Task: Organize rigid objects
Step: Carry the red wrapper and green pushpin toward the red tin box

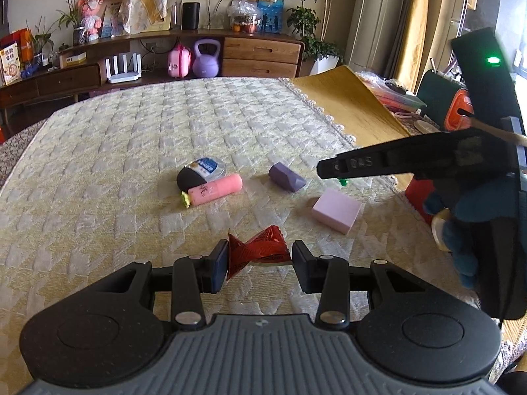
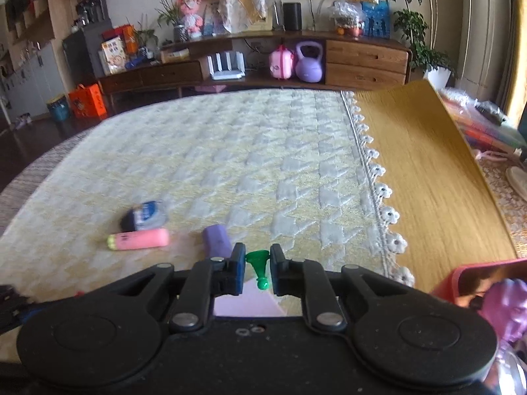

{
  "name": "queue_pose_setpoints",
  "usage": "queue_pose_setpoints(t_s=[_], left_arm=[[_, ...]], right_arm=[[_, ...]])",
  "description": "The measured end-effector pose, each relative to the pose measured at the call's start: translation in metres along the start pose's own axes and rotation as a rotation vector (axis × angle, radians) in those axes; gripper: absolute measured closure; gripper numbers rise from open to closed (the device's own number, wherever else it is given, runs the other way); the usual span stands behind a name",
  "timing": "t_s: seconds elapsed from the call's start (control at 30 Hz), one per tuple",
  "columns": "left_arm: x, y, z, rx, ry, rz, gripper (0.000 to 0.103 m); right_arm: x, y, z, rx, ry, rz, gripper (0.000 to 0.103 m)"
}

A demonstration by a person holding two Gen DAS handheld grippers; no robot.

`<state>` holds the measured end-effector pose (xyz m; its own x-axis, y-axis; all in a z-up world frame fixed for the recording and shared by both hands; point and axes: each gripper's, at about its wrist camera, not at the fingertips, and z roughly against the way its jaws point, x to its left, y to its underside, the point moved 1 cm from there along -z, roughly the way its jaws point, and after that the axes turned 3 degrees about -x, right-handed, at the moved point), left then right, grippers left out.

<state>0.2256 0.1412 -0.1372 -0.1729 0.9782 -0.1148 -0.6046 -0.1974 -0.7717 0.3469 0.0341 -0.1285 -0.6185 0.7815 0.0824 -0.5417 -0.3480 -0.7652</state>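
- The left camera sits on its hand-held gripper [image 1: 259, 263], close above the cream quilted bed [image 1: 164, 131], looking down and forward.
- The right camera does likewise.
- Both see the pink tube [image 1: 215, 193] [image 2: 140, 239] and wooden cabinet [image 1: 262, 56] [image 2: 365, 64].

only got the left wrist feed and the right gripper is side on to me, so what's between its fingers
Observer: A small green pawn-shaped piece sits between the fingers of the right gripper, and its flared end seems to touch both pads.
Operator: is it upright
Observer: No, it is tilted, with its round head nearer the camera than its flared end.
Operator: whats in the red thing behind that gripper
Observer: It is a red box with a purple figure inside. I cannot make out anything more.
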Motion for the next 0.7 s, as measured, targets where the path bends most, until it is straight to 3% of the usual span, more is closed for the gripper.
queue_pose_setpoints(t_s=[0.3,0.7], left_arm=[[-0.029,-0.013,0.033,-0.045,0.043,-0.046,0.062],[-0.085,-0.018,0.073,-0.066,0.128,-0.107,0.062]], right_arm=[[-0.01,0.006,0.075,-0.027,-0.064,-0.047,0.089],[-0.048,0.022,0.155,-0.074,-0.029,-0.097,0.089]])
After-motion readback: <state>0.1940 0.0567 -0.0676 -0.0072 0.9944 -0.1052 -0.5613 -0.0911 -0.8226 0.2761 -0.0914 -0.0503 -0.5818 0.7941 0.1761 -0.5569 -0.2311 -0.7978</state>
